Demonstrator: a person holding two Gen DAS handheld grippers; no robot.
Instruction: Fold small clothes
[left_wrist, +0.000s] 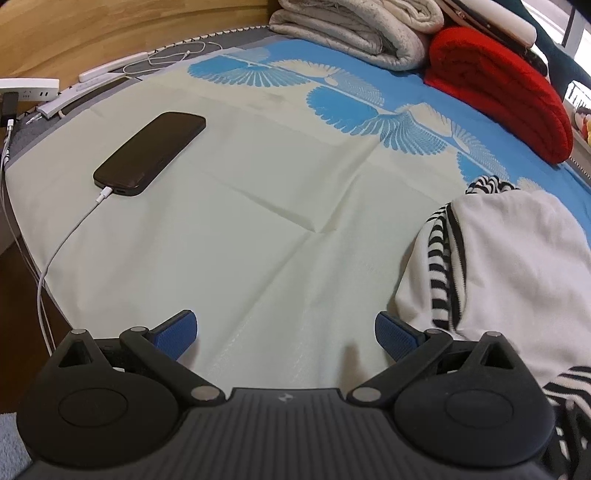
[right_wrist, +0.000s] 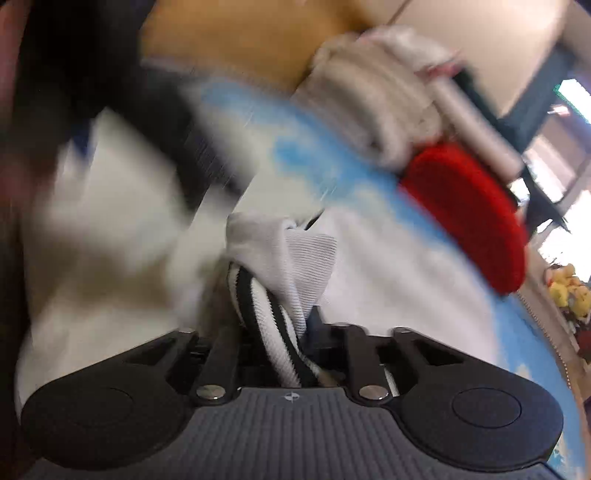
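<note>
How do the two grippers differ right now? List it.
The left gripper is open, blue pads wide apart; the right gripper is shut on the garment.
The left gripper holds nothing and hangs over bare sheet; the right gripper has white and striped cloth bunched between its fingers.
The left view is sharp; the right view is blurred.
Both have the same black build.

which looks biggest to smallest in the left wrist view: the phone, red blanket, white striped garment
1. white striped garment, though it lies nearest the camera, which inflates it
2. red blanket
3. phone
</note>
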